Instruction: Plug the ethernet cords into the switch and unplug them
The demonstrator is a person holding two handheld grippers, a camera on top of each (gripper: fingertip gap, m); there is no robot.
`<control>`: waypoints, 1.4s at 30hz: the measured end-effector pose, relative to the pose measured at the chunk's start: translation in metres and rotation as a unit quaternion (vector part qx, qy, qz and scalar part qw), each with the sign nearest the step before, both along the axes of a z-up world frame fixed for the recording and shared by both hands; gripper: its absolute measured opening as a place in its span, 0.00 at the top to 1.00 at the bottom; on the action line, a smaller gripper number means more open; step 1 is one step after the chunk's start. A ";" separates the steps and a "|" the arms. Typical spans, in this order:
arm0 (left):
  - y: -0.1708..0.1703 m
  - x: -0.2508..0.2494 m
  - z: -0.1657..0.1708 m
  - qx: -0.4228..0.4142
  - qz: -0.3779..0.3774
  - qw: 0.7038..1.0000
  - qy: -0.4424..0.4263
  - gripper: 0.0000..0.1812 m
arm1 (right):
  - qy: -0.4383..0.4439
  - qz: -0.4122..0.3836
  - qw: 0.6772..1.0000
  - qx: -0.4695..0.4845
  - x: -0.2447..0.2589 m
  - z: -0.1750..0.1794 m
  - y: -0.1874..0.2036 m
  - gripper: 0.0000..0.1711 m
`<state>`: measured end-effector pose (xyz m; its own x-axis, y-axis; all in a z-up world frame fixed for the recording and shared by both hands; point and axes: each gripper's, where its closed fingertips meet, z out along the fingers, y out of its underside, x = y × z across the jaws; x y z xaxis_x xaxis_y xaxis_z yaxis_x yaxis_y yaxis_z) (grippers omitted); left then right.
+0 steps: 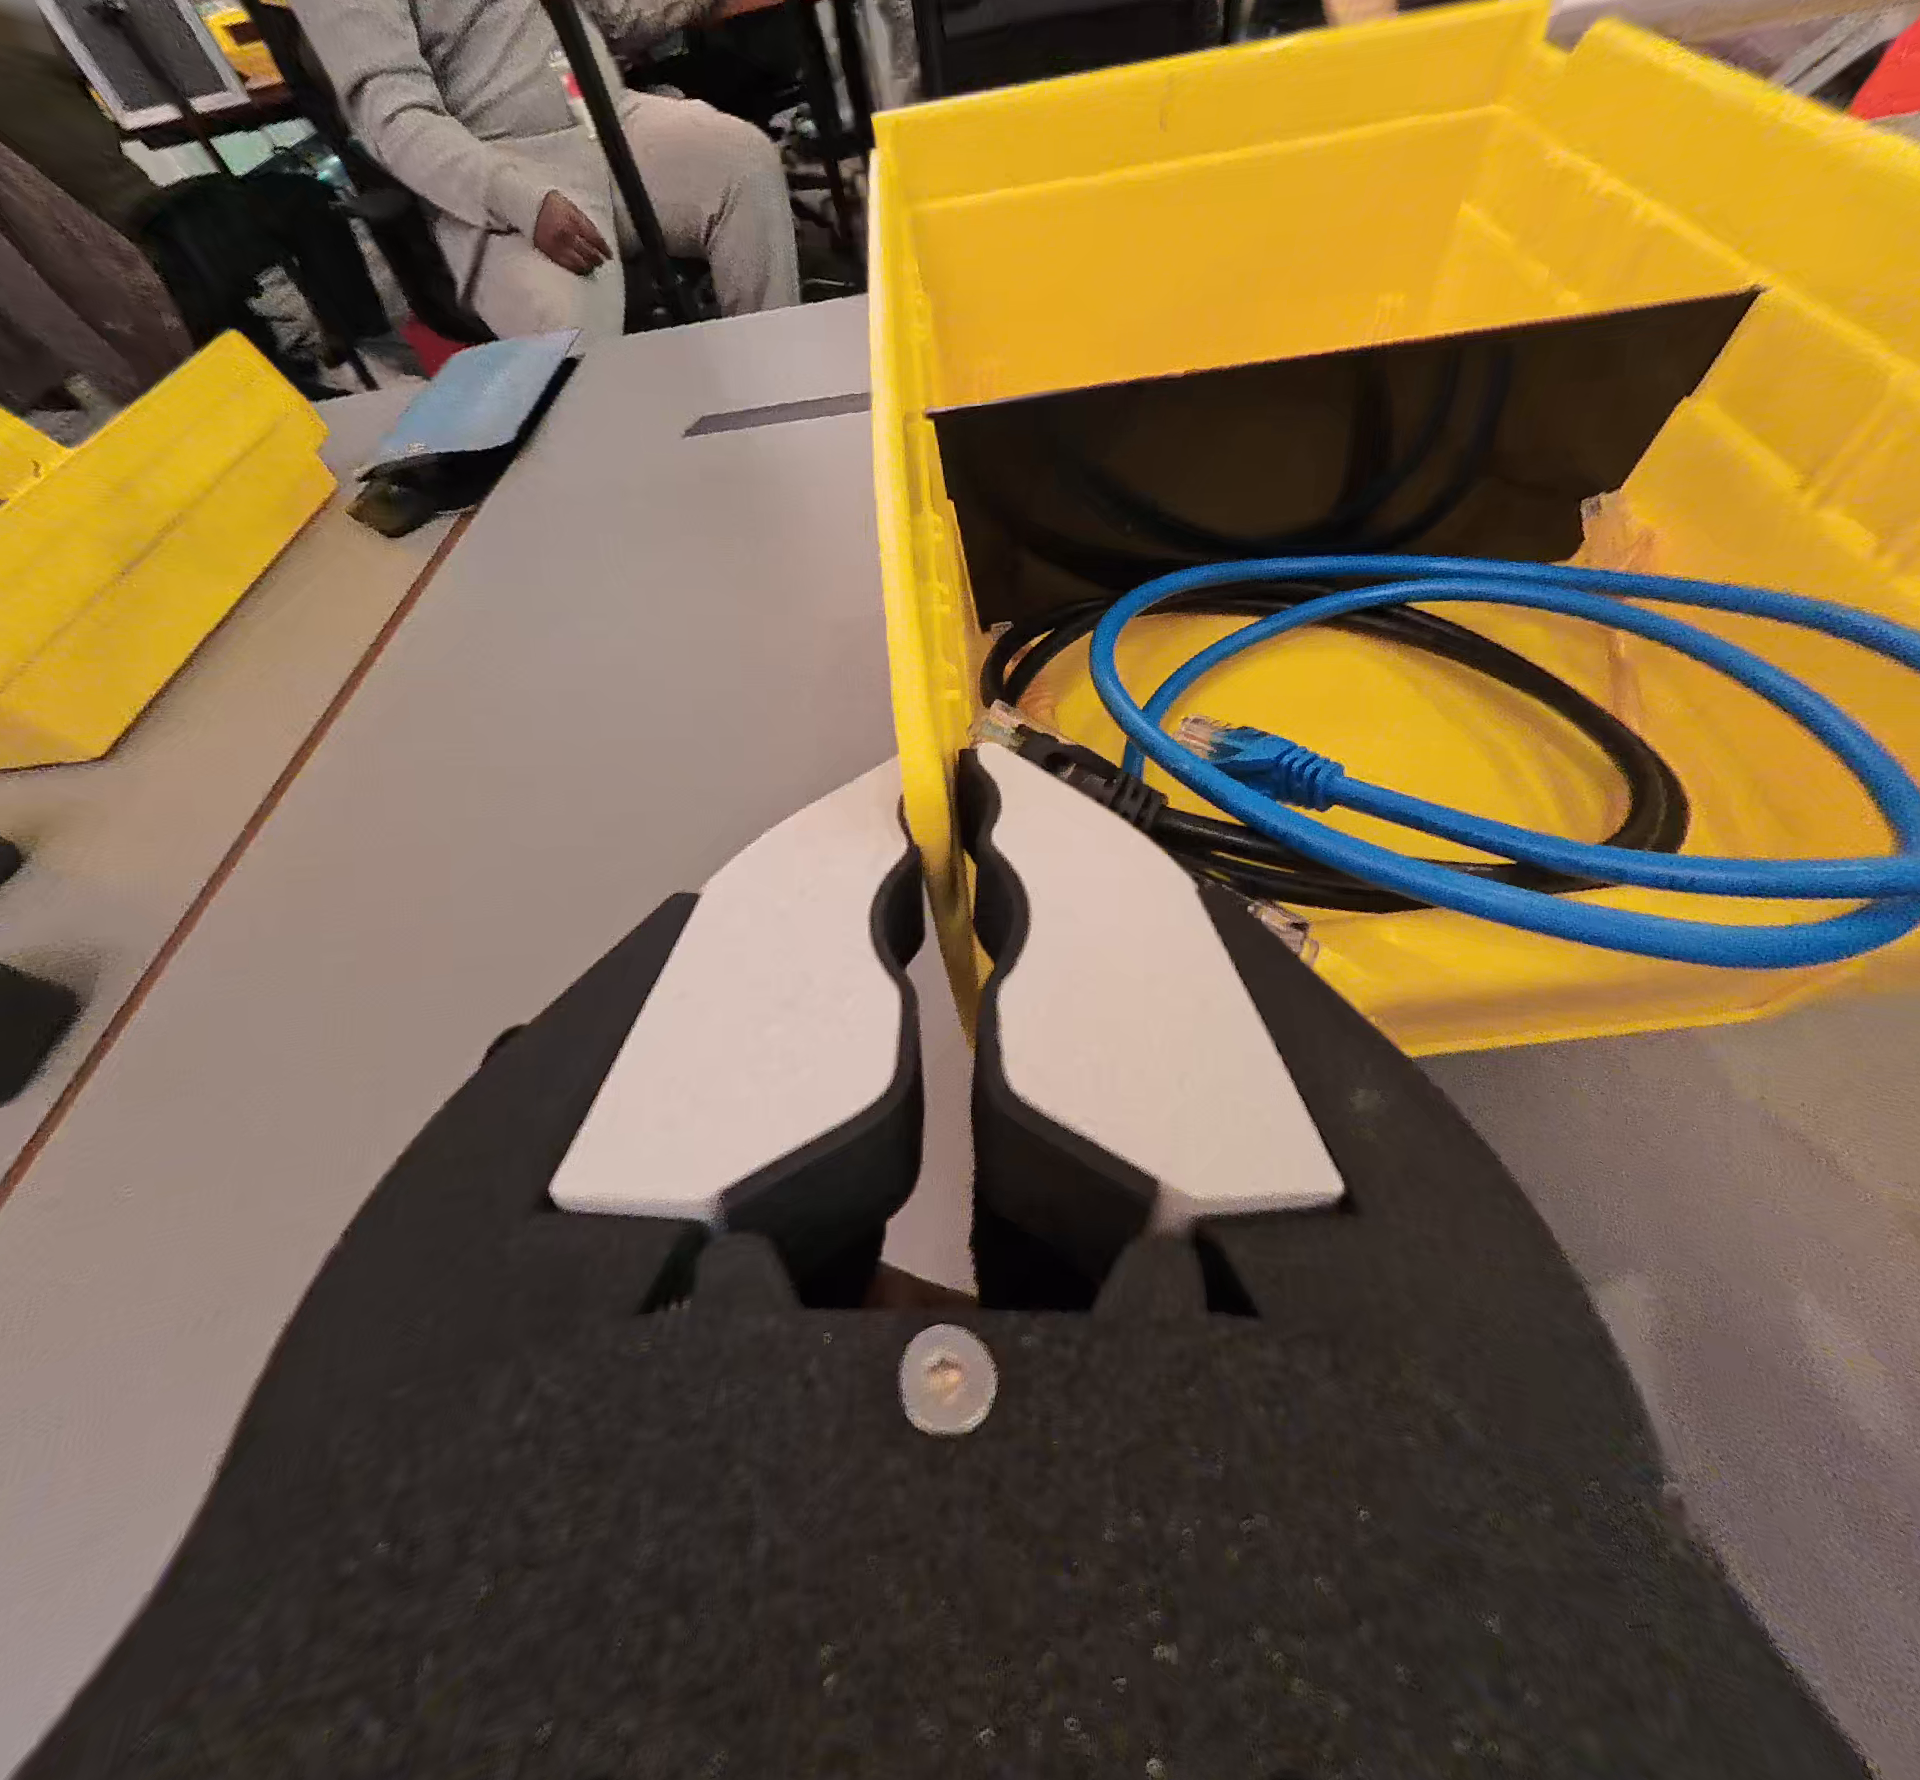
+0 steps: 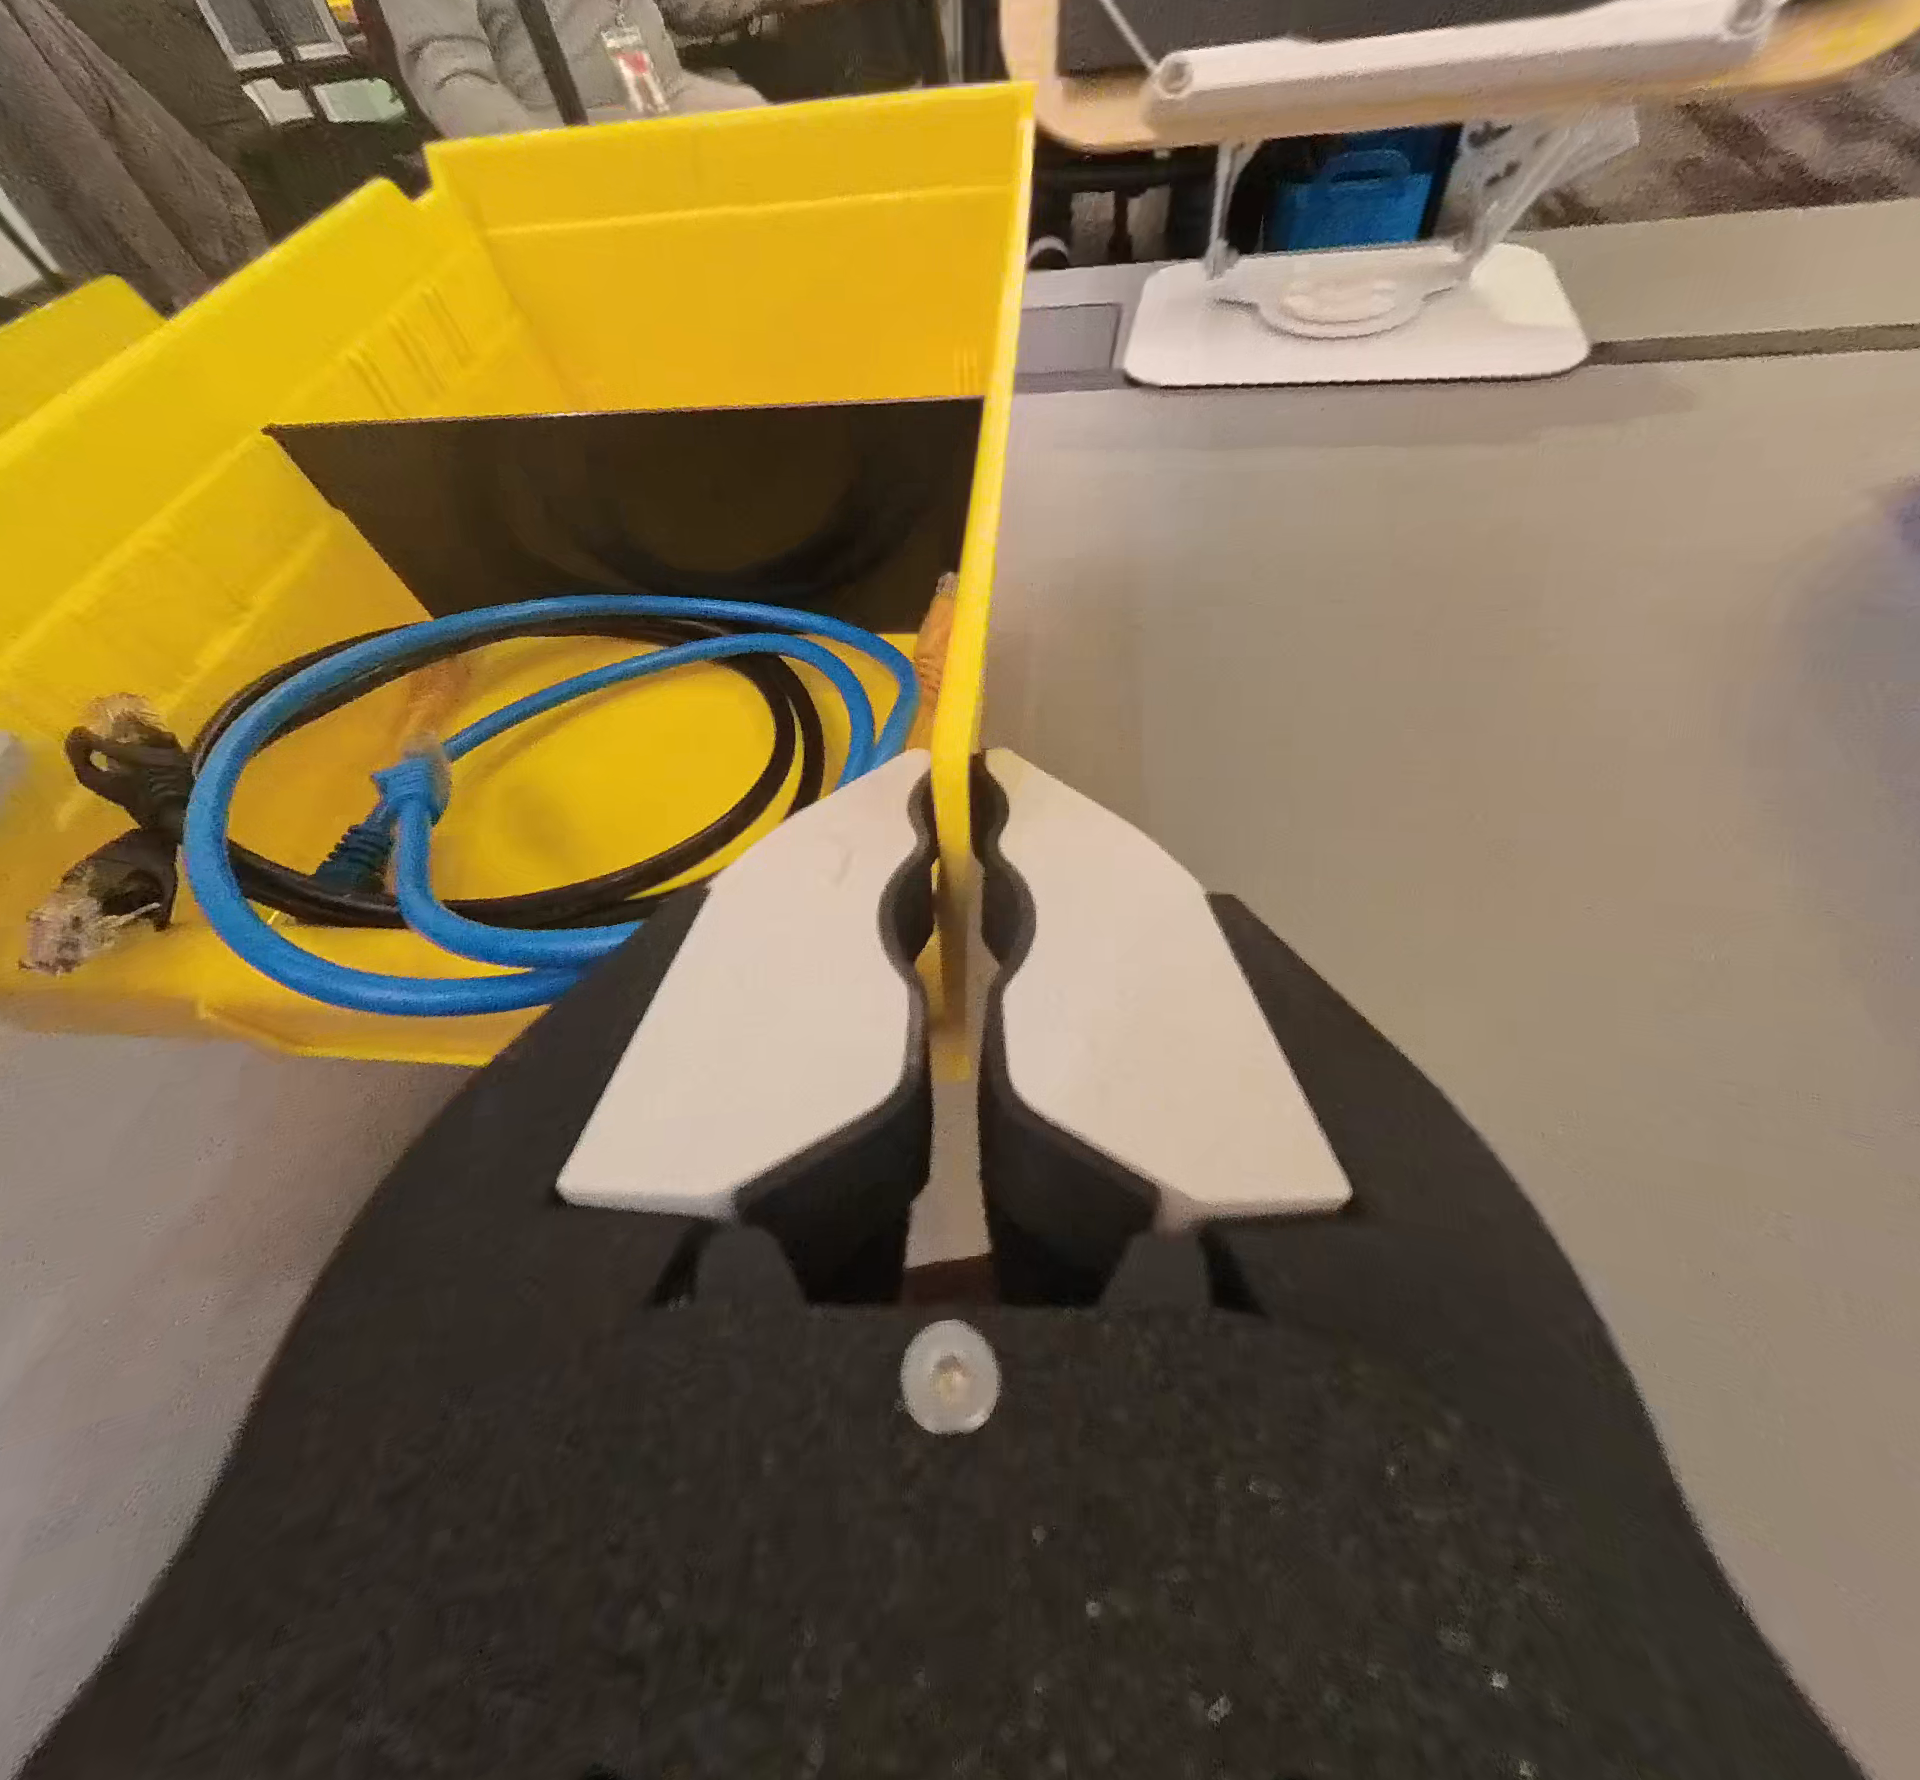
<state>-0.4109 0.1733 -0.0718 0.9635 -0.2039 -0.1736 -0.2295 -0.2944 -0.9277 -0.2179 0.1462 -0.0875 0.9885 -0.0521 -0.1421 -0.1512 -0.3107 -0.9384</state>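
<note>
A yellow bin stands on the grey table. My left gripper is shut on the bin's left wall, one finger inside, one outside. My right gripper is shut on the bin's right wall the same way. Inside lie a coiled blue ethernet cord and a black ethernet cord, also in the right wrist view as blue and black, with loose plugs. An orange plug leans against the right wall. A black divider crosses the bin. No switch is in view.
Another yellow bin and a dark blue-topped pouch lie on the table to the left. A white stand base sits at the right rear. A seated person is beyond the table's far edge. About 20 cm separates my left fingertips from my right.
</note>
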 end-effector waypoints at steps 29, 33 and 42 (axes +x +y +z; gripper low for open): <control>0.003 -0.069 0.004 -0.025 -0.016 0.994 -0.101 0.82 | 0.101 0.308 0.943 -0.078 0.026 -0.018 -0.077 0.79; -0.045 -0.015 0.009 -0.022 -0.081 0.987 -0.137 0.82 | 0.124 0.257 0.956 -0.068 0.113 -0.034 -0.131 0.76; -0.150 0.155 -0.027 -0.116 -0.374 0.898 -0.200 0.81 | 0.009 0.105 0.994 0.027 0.243 -0.016 -0.169 0.79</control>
<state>-0.2559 0.0235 -0.0985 0.5171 -0.8063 0.2871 -0.1057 -0.3930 -0.9134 0.0249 -0.0226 -0.1035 0.9739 0.1641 -0.1571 -0.1054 -0.2859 -0.9524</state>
